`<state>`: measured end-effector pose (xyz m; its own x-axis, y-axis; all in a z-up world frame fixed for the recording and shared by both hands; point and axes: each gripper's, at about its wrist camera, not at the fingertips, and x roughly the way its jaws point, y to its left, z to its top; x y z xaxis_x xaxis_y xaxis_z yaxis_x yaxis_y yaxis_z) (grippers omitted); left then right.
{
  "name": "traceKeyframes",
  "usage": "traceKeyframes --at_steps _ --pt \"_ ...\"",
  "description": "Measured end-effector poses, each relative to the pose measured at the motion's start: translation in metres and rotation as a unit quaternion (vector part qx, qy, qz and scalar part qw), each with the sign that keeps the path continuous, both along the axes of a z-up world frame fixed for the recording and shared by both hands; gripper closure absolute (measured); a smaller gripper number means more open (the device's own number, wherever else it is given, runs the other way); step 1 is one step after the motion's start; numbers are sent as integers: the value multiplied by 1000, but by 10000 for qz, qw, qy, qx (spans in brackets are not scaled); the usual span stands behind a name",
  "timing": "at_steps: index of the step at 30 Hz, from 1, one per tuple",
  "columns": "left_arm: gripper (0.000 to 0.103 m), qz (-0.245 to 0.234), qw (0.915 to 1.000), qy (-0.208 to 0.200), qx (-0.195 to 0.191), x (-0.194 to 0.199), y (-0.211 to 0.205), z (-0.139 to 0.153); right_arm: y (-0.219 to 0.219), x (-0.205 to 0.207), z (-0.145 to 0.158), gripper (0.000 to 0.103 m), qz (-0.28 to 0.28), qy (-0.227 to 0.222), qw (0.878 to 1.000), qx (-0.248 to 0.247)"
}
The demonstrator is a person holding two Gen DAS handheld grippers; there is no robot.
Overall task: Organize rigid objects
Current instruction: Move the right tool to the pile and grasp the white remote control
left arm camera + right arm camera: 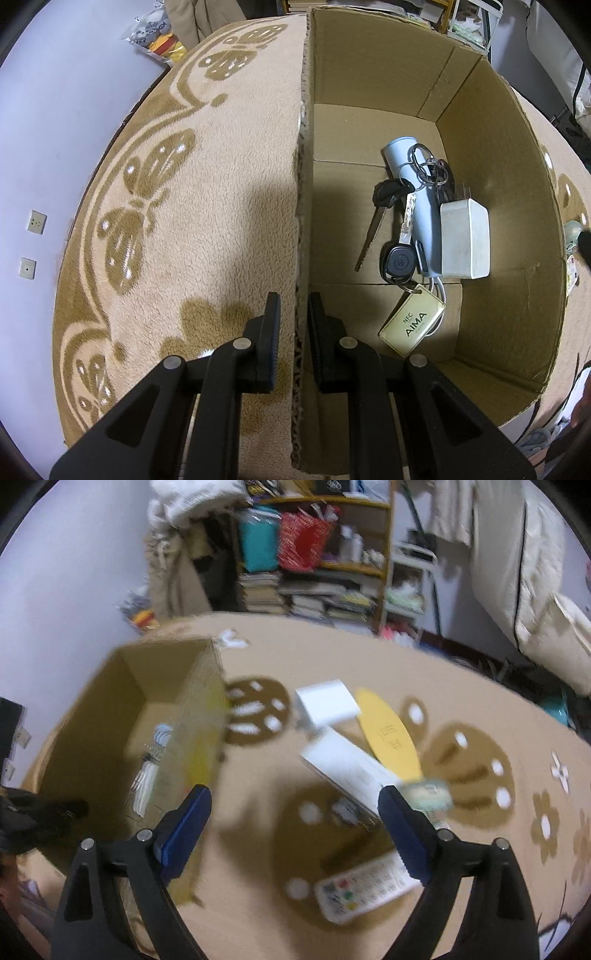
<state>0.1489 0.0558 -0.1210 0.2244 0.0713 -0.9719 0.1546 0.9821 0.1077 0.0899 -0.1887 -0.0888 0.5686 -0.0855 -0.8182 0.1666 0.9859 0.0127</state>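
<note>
- The left gripper [293,332] pinches the box [498,206] by its near wall — one jaw outside, one inside, the cardboard edge between them. The hold looks narrow; if it slips or the thin wall buckles, the box may tilt or shift just as something is dropped in.
- The right gripper [295,827] hangs over the blanket [480,686] with its jaws spread wide and nothing between them. That view is blurred, so fine contacts there cannot be told.
- Already in the box: a set of keys [397,236] with a yellow tag [412,321], a pale blue tube [417,206] and a white adapter [465,240], all bunched toward the right side. Anything dropped on that heap could bounce or land askew.
- Left to sort, outside the box: a remote [365,890] nearest the right jaws, a long white carton [347,771], a white block [327,705], a yellow oval [388,734] and a small greenish thing [428,797] by the right finger, too blurred to name.
- The remote lies flat on soft pile — the jaws could dig into the blanket or skid off its smooth edges, and a loose pinch may let it swing out on the way over.
- The carton overlaps the yellow oval, so taking one may drag the other.
- The box's right wall stands between the loose things and the box floor; a low carry could clip its rim.
- Shelves [332,554] and bedding [535,590] stand well apart, out of the way.
</note>
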Motion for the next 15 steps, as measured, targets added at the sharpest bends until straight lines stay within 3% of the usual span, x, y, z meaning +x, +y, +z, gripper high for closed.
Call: traceKeyframes --at_steps 8,15 --pt "88 -12 10000 -12 32 -1 -1 1 -47 -15 -41 7 -769 608 9952 18" --pt "88 -11 10000 -2 31 -1 -2 1 -78 -25 -65 7 -1473 1013 9839 40"
